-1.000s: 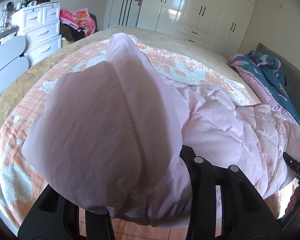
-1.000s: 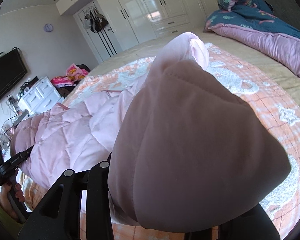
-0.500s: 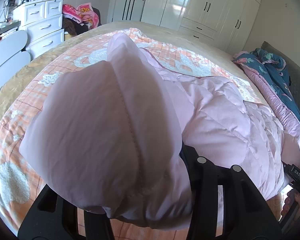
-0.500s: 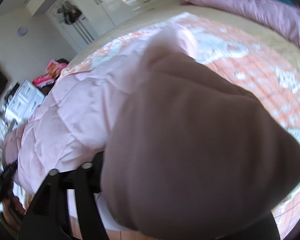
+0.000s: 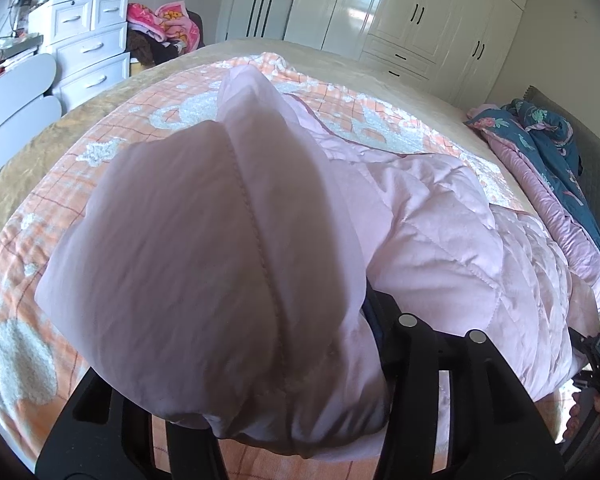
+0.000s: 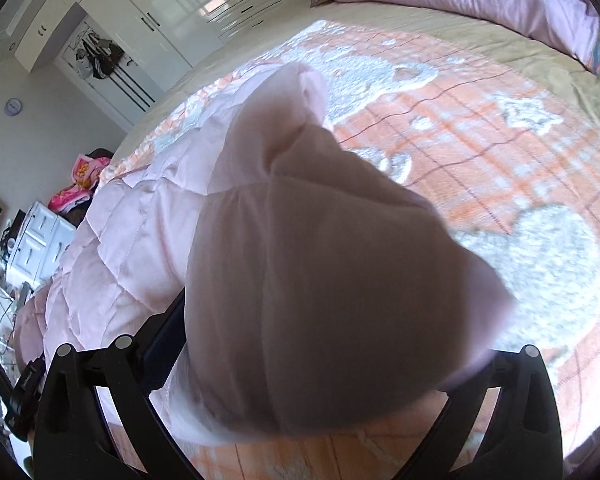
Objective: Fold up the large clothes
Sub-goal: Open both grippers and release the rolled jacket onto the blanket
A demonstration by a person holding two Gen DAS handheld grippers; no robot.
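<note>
In the right wrist view, the right claw (image 6: 300,412) along the bottom of the frame is no longer pinched on the pale pink quilted puffer jacket (image 6: 148,236): a second ago its black arms sat close together under the fabric, and now they stand far apart at the lower left and lower right, jaws opening to about their widest, with a puffy fold of the jacket lying loose between them and filling the middle of the frame. To me that reads as a release, the fold on this side being set down on the bed. In the left wrist view, the left claw (image 5: 284,420) at the bottom centre has a similar bulge of the pale pink jacket (image 5: 440,240) between its arms; its jaws are easing open from a narrow grip, and the cloth hides the pads, so I cannot tell if they grip. Both claws tilt down toward the mattress, the left one holding its place. Beyond the folds, the rest of the jacket lies across the orange checked blanket with white patches (image 5: 112,152), mid-frame. Farther back, at the right edge, a rumpled blue floral and pink duvet (image 5: 540,140), and along the top, glossy white wardrobe doors (image 5: 400,12).
</note>
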